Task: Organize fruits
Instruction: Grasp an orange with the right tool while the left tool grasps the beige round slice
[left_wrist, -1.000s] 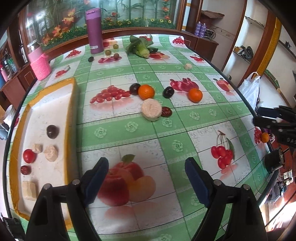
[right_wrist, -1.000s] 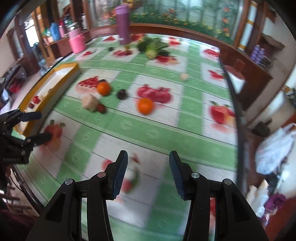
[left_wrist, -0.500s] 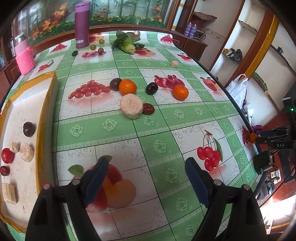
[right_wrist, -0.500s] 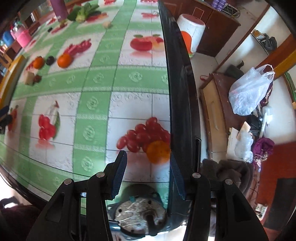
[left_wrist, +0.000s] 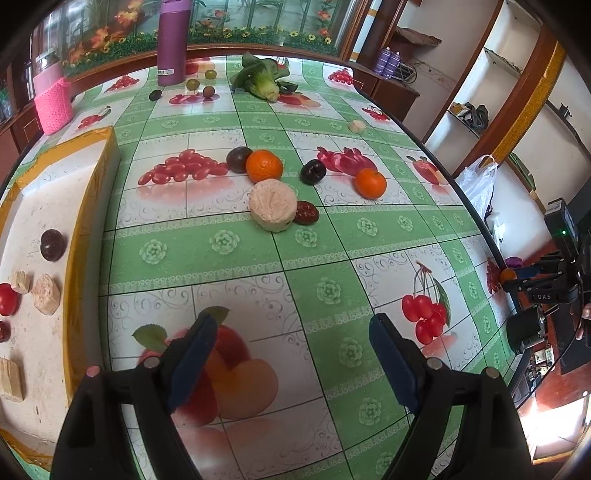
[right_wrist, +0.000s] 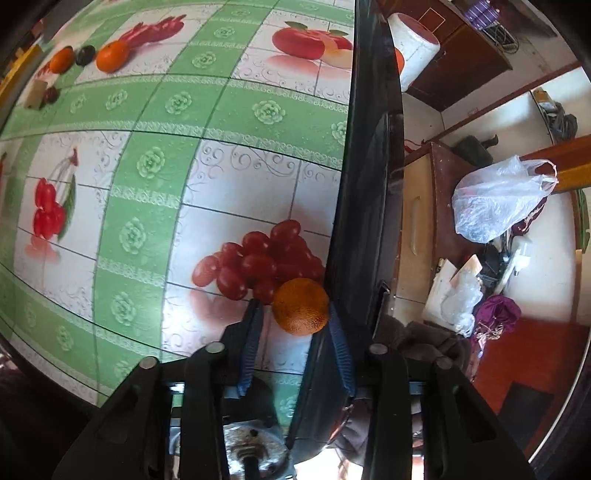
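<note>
Left wrist view, from the left edge of the frame: a white tray with a yellow rim (left_wrist: 92, 206) holds a dark plum (left_wrist: 52, 244), pale cake pieces and red fruits, none of which appear in the right wrist view. At frame centre the green fruit-print tablecloth (left_wrist: 221, 266) carries a loose group: a dark plum beside a large orange (left_wrist: 264, 165), a round pale cake (left_wrist: 272, 205) touching a red date (left_wrist: 306, 213), another dark plum (left_wrist: 313, 171) and a second orange (left_wrist: 371, 182) to its right. Upper frame: a purple bottle (left_wrist: 171, 40) and a leafy vegetable (left_wrist: 262, 79). Along the bottom, the left gripper (left_wrist: 293, 365) stands with its jaws wide apart above the cloth, nothing between them. At the right edge this view catches the right gripper (left_wrist: 511, 277) from the side, with a small orange spot at its tip; too small there to judge contact. The right wrist view settles more: at lower centre a small orange (right_wrist: 301, 306) sits at the table's edge (right_wrist: 365, 206) on printed grapes, between the blue pads of the right gripper (right_wrist: 295, 321), whose jaws are closing; the right pad appears to touch the fruit while a thin gap remains on the left. Right of frame, seen only here: the floor, a white plastic bag (right_wrist: 498, 199) and clutter.
</note>
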